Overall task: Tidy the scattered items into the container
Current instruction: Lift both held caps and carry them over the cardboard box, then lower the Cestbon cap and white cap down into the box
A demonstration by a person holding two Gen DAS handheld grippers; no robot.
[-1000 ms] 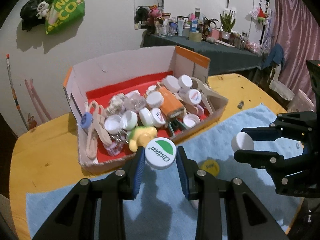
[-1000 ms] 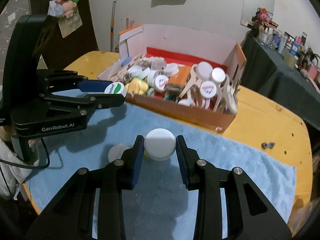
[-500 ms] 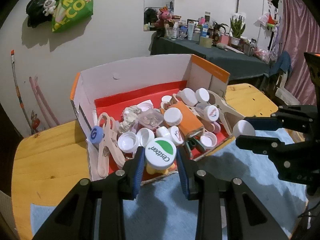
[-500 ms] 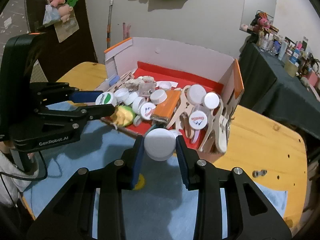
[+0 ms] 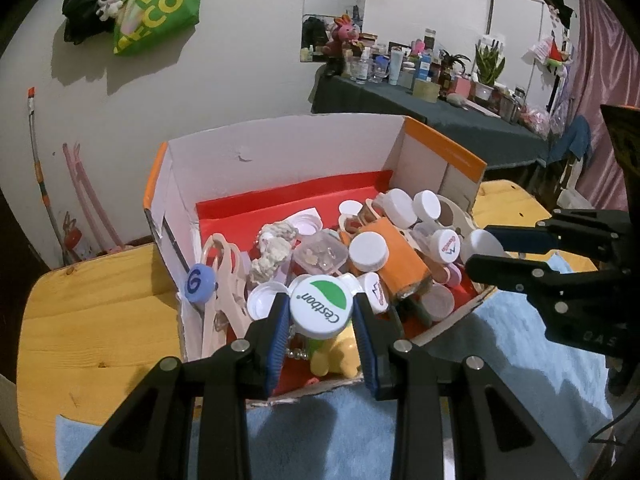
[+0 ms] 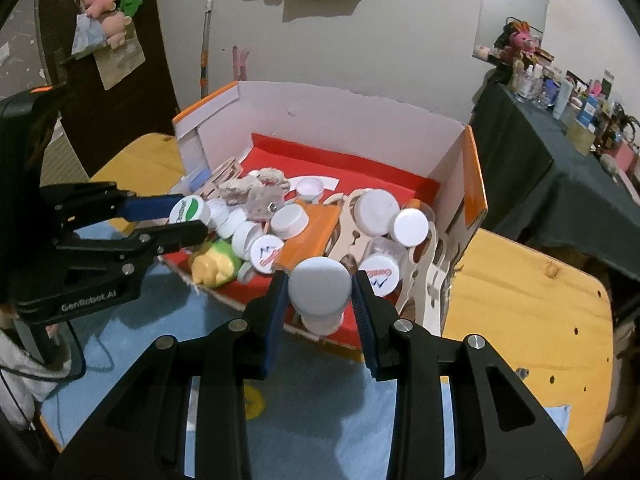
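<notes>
A cardboard box (image 5: 276, 152) (image 6: 352, 116) with a red floor stands on the table, full of white caps, wooden clips, an orange pack and a yellow toy (image 5: 336, 356). My left gripper (image 5: 322, 312) is shut on a white cap with a green Cestbon label (image 5: 321, 307), held over the box's near left part. The same cap (image 6: 188, 210) shows in the right wrist view. My right gripper (image 6: 320, 288) is shut on a plain white cap (image 6: 319, 283), held over the box's near edge; the left wrist view shows that cap (image 5: 480, 246) too.
A blue towel (image 5: 500, 360) (image 6: 320, 420) covers the yellow wooden table (image 5: 92, 320) in front of the box. A yellow cap (image 6: 254, 402) lies on the towel below my right gripper. A dark cluttered side table (image 5: 440, 112) stands behind on the right.
Both grippers have carried their caps forward from over the towel to over the box. The box looks nearer and larger in both views.
</notes>
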